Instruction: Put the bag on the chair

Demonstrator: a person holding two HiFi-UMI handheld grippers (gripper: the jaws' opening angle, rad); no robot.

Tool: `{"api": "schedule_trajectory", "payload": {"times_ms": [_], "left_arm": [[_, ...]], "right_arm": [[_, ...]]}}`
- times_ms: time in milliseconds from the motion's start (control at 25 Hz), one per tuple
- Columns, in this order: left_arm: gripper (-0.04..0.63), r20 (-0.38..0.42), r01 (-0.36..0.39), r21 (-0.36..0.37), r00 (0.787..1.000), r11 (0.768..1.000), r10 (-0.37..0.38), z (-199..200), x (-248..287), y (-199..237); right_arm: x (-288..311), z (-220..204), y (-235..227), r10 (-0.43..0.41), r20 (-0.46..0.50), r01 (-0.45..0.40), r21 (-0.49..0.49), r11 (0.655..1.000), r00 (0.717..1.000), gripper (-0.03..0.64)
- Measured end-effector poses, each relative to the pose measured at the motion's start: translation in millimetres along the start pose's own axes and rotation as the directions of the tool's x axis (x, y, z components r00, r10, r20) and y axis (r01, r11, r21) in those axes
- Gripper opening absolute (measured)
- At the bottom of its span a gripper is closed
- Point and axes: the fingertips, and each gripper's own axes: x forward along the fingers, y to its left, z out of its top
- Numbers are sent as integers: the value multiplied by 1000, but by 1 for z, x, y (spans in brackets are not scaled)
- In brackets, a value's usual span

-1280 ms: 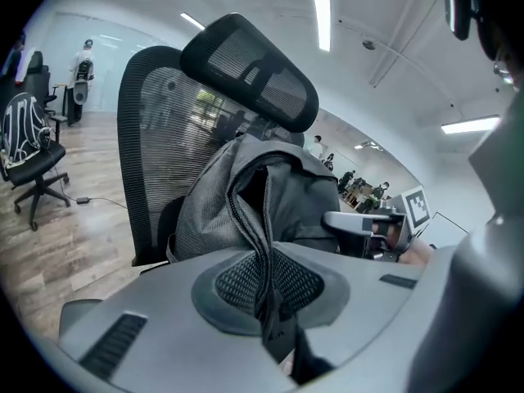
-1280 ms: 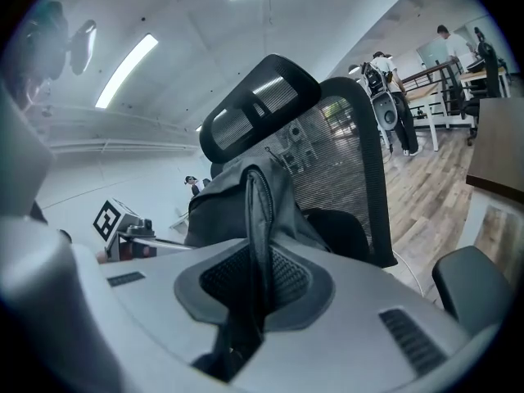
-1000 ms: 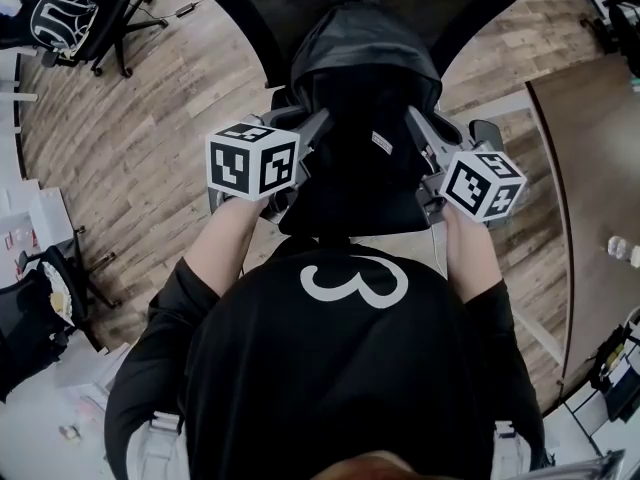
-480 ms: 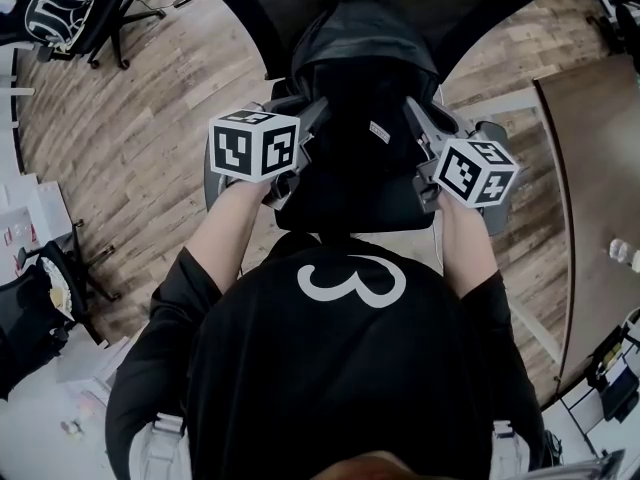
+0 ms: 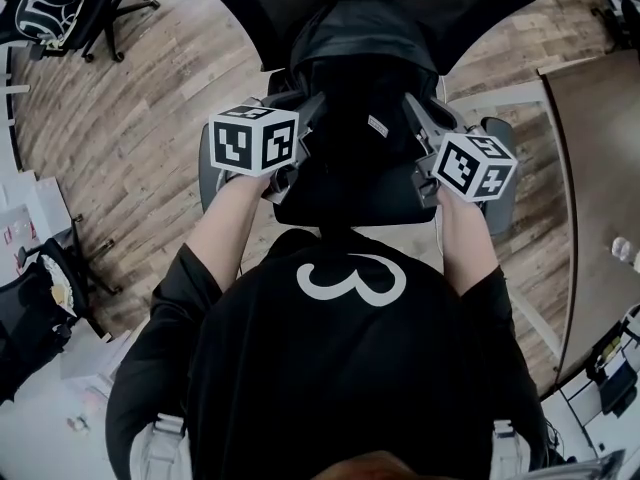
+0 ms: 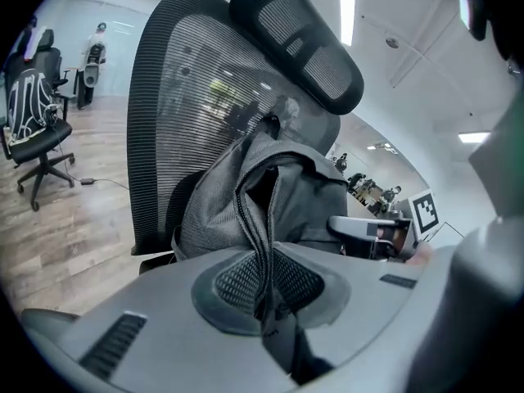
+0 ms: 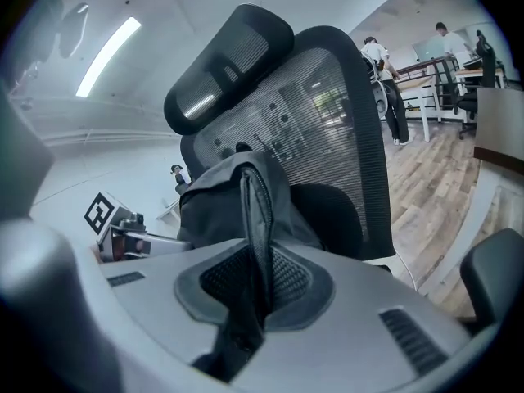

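Over the chair (image 5: pixel 345 206) seat, the bag (image 5: pixel 362 63) now hangs lower than a second ago. I keep the left tongs (image 5: pixel 316 105) and right tongs (image 5: pixel 412 108) each pinching its fabric, and set-down looks close.

1. A wood floor (image 5: pixel 130 118) is seen on all sides
2. An office chair (image 5: pixel 50 8) is set far left, with a white-striped item hung on it
3. A brown desk (image 5: pixel 600 148) is placed at the right
4. Two people (image 7: pixel 389 80) are seen standing far off
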Motion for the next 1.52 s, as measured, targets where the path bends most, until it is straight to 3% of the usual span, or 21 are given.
{"api": "schedule_trajectory", "payload": {"times_ms": [360, 920, 1160, 1320, 1520], "left_arm": [[44, 36, 21, -52, 999, 998, -19, -4, 14, 11], [49, 47, 20, -61, 999, 998, -17, -8, 14, 19], [108, 40, -5, -86, 999, 996, 9, -11, 11, 25], [156, 44, -10, -92, 999, 996, 14, -15, 6, 24], [196, 61, -28, -84, 998, 996, 34, -22, -7, 27]], "right_arm": [[13, -6, -13, -1, -12, 1, -2, 1000, 1000, 58], [14, -11, -10, 9, 3, -9, -7, 1000, 1000, 58], [12, -15, -7, 1, -16, -2, -40, 999, 1000, 68], [3, -15, -10, -2, -15, 1, -55, 998, 1000, 142], [-12, -13, -12, -34, 20, 35, -44, 998, 999, 181]]}}
